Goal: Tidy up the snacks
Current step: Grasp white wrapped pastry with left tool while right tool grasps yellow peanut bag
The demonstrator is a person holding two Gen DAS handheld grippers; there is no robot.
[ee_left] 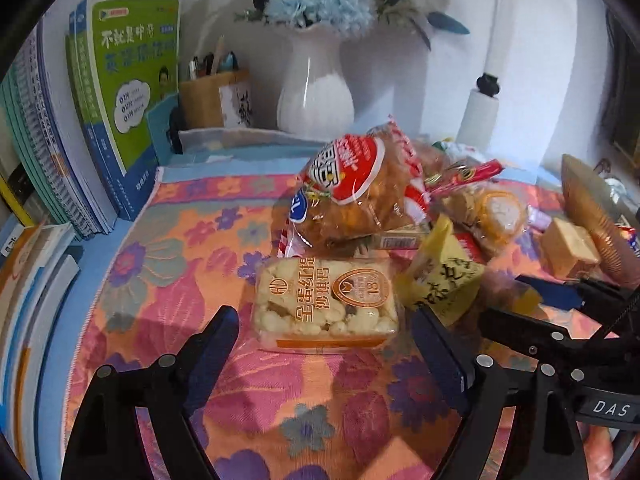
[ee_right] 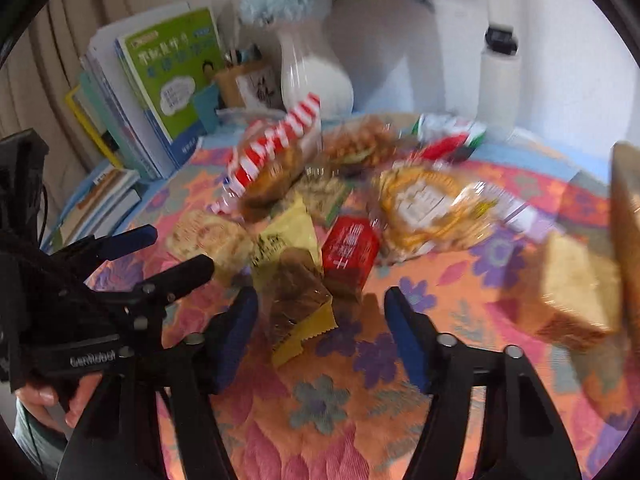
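Low over the flowered cloth, the left gripper points forward with its fingers spread wide and nothing between them. Just ahead of its tips, in line with the gap, lies a clear pack of puffed rice cake with orange print. Beyond that, a bread bag with a red and white label rests on other snacks. Off the left gripper's right finger sits a yellow packet, and the right gripper reaches in from the right side.

From the right wrist view, blurred by motion, the right gripper is also spread wide and grips nothing. The same yellow packet, with something brown showing through its clear part, lies between its fingertips, closer to the left finger; whether it touches is unclear. A red box lies just ahead, a round yellow-rimmed pack farther right, and a tan block well right.

At the back, a wooden cup holds pens and a white vase holds blue flowers.
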